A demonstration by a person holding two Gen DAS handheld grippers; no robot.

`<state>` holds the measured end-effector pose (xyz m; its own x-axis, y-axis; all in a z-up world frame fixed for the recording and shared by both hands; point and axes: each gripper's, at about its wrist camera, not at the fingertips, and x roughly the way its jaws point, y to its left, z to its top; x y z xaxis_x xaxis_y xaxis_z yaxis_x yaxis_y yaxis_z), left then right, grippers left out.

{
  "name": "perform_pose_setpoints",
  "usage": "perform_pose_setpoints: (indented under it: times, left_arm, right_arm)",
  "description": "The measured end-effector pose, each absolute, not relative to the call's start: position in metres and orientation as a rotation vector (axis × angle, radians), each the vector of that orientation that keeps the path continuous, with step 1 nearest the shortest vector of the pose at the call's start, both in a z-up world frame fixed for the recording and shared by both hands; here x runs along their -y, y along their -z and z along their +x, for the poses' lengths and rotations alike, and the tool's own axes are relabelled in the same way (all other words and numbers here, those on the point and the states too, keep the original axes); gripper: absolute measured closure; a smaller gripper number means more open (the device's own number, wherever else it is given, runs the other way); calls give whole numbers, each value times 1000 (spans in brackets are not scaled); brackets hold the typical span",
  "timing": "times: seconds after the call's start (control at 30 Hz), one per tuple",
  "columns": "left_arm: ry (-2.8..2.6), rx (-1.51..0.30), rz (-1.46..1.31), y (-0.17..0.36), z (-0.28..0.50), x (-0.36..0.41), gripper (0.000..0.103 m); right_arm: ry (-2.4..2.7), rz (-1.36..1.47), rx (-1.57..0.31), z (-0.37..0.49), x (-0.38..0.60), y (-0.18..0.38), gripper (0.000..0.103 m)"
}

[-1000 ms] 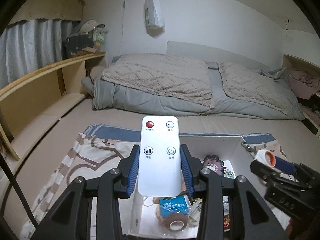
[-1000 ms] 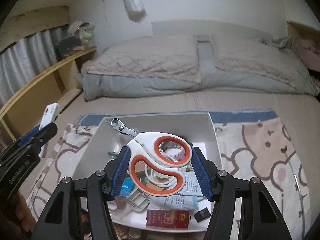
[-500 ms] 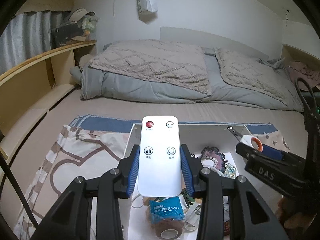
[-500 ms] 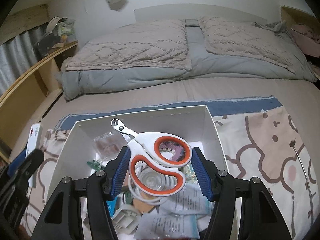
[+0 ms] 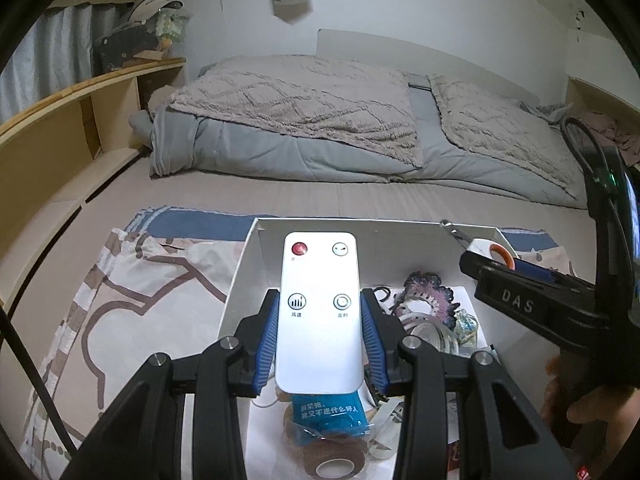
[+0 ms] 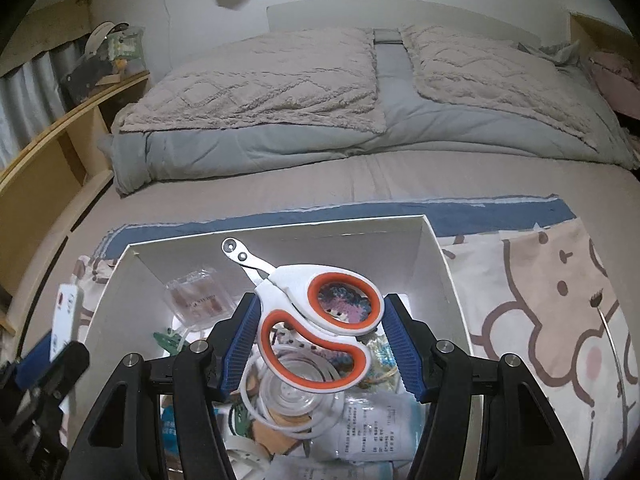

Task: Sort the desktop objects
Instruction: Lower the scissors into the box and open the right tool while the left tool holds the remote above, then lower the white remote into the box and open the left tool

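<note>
Beyond both grippers the bed runs away to the far wall, with a patterned cloth spread on its near part. On that cloth, directly below and ahead of the fingers, stands the white box, open-topped and already holding a jumble of small things: a crocheted piece, a clear case, a roll of tape. The left gripper is clamped on a white remote, whose long axis points straight forward along the fingers, over the box's left part. The right gripper pinches the orange-and-white scissors across their handle loops, the short blades angled forward and to the left, over the box's middle. Both items hang above the box interior, so each hand looks equally near; I judge that the coming move turns on simply lowering and letting go.
</note>
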<state>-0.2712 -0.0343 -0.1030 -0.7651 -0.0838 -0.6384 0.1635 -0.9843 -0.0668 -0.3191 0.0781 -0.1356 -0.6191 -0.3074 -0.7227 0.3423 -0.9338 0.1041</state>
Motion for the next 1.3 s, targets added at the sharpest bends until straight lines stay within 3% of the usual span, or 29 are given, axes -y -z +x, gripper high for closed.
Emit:
perform_pose_setpoints:
  times: [0.03, 0.1, 0.9, 1.3]
  left_arm:
    - [2829, -181, 1018, 103, -272, 34, 64]
    - [2831, -187, 1024, 103, -274, 34, 64]
    - [2854, -238, 1105, 115, -282, -10, 64]
    - [2901, -208, 1099, 117, -283, -42, 64]
  right_arm:
    - [2547, 1125, -66, -319, -78, 135, 9]
    - [2575, 1095, -61, -318, -81, 131, 0]
    - [2583, 936, 199, -307, -132, 95, 0]
    - [2615, 941, 202, -305, -161, 91, 0]
